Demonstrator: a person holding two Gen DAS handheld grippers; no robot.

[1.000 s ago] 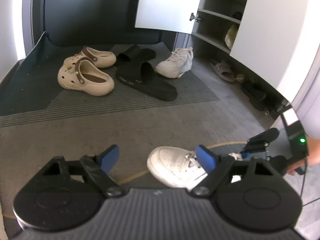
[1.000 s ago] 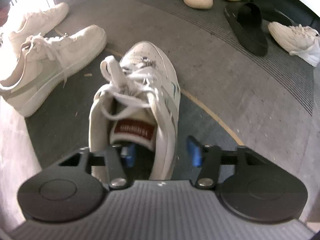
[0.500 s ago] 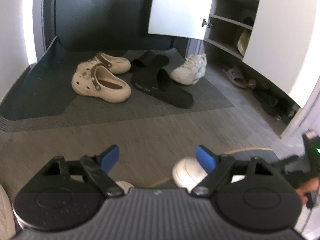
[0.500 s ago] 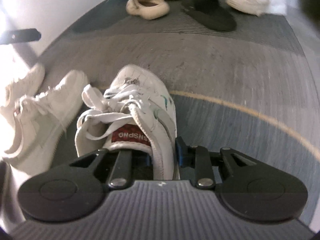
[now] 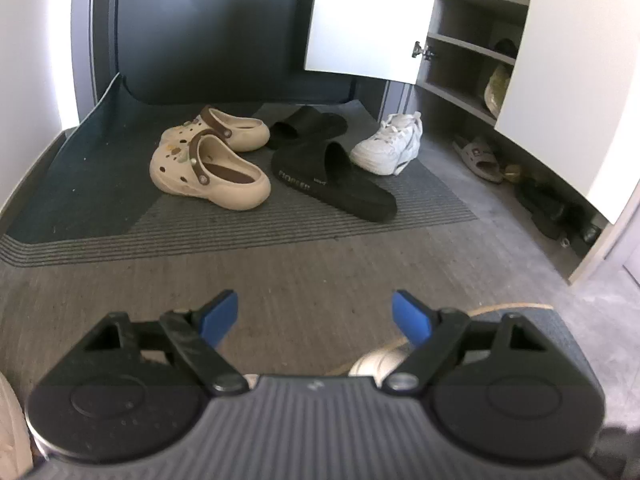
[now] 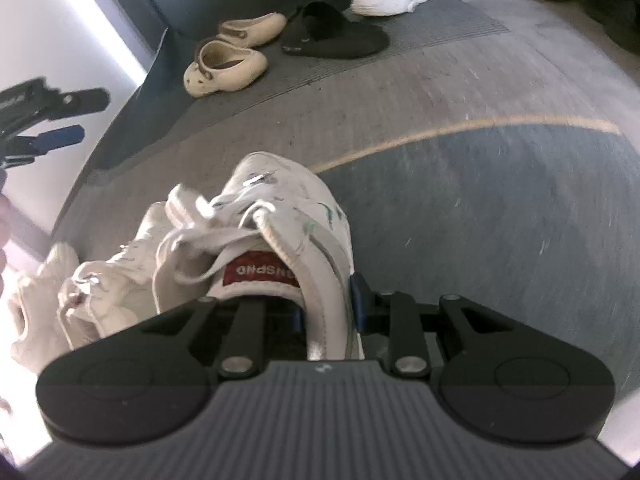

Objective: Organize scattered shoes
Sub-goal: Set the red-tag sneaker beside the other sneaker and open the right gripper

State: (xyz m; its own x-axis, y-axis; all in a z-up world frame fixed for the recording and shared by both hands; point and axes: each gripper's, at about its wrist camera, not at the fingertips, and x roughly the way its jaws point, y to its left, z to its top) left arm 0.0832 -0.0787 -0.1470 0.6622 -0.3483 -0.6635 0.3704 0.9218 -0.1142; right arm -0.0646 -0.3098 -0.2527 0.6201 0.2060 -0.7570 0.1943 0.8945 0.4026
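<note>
Right wrist: sneaker [image 6: 280, 216] between tongs [image 6: 328, 312].

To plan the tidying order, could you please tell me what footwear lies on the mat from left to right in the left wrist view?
Nearer beige clog → farther beige clog → nearer black slide → white sneaker. The farther black slide is left out, since it overlaps the others.
</note>
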